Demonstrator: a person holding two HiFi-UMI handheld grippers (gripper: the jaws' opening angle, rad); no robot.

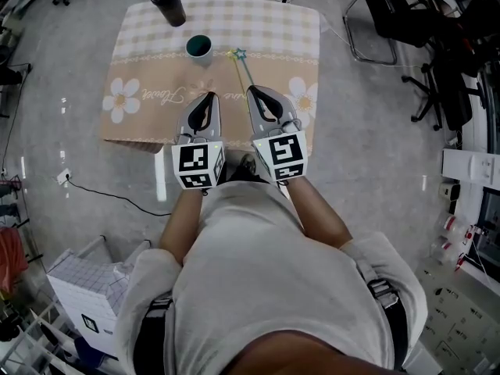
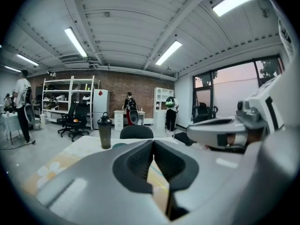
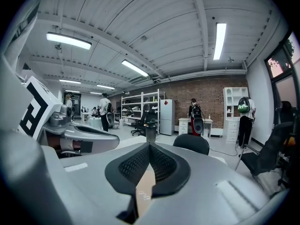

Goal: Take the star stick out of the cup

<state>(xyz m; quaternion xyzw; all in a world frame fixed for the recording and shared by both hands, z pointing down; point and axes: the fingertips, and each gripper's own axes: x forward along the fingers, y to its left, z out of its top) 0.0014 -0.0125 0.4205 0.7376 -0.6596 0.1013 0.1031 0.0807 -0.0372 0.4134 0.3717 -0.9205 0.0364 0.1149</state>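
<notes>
Beige and checked, my counter [image 1: 148, 49] stands on a grey floor [image 1: 62, 147]. My left claw [image 1: 207, 96] and right claw [image 1: 252, 91] are closed, empty; the star stick [image 1: 245, 69] lies beside the cup [image 1: 198, 47].

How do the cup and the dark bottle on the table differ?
The bottle is dark, tall and lidded; the cup is short and open-topped. The bottle stands near the far left corner of the table; the cup stands nearer the middle, beside the star stick. Both stand upright, neither held.
</notes>
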